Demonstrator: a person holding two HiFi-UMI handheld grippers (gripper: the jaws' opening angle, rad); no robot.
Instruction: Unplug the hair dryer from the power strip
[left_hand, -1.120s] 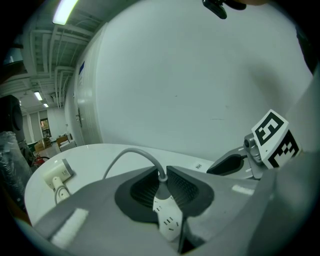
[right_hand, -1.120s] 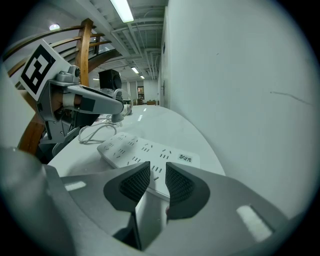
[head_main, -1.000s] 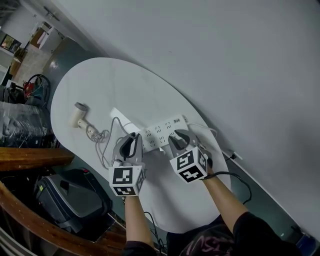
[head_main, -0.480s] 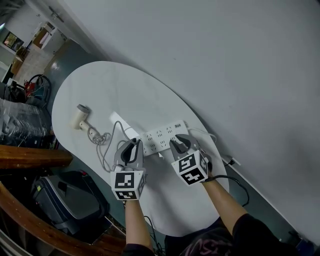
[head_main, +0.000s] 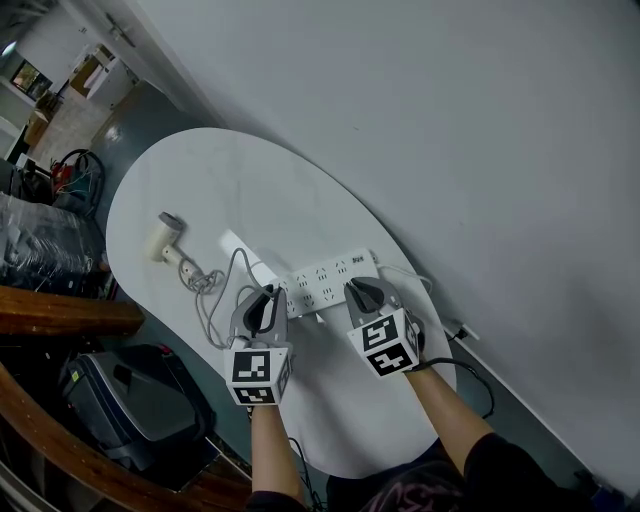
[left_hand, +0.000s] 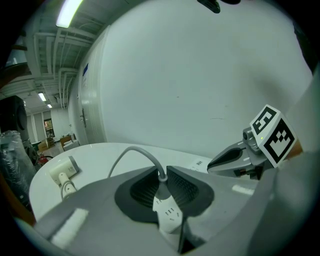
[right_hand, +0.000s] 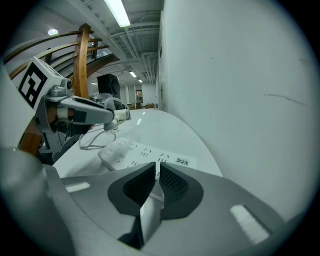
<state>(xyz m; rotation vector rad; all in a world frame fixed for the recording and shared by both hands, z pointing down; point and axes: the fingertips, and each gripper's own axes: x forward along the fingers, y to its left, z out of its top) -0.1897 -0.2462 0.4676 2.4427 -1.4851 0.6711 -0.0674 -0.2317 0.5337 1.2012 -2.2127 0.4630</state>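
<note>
**A:** Can you read the label (right_hand: 184, 161) on the power strip (right_hand: 130, 150)?

**B:** Too small. The left tool (left_hand: 161, 172) clenches the plug (left_hand: 167, 215), which shows only in its own view. The right tool (right_hand: 157, 167) has just been closing on the strip's end. The hair dryer (head_main: 163, 232) lies well apart.

setting: indoor lab or workshop hall. evidence: bare ceiling with exposed ducts (left_hand: 45, 50) and strip lights (right_hand: 119, 12); plain grey wall (head_main: 450, 120) behind white oval table (head_main: 200, 170); curved wooden rail (head_main: 60, 440) at 7 o'clock; black equipment case (head_main: 130, 400); cable clutter (head_main: 65, 170) at 9 o'clock.
</note>
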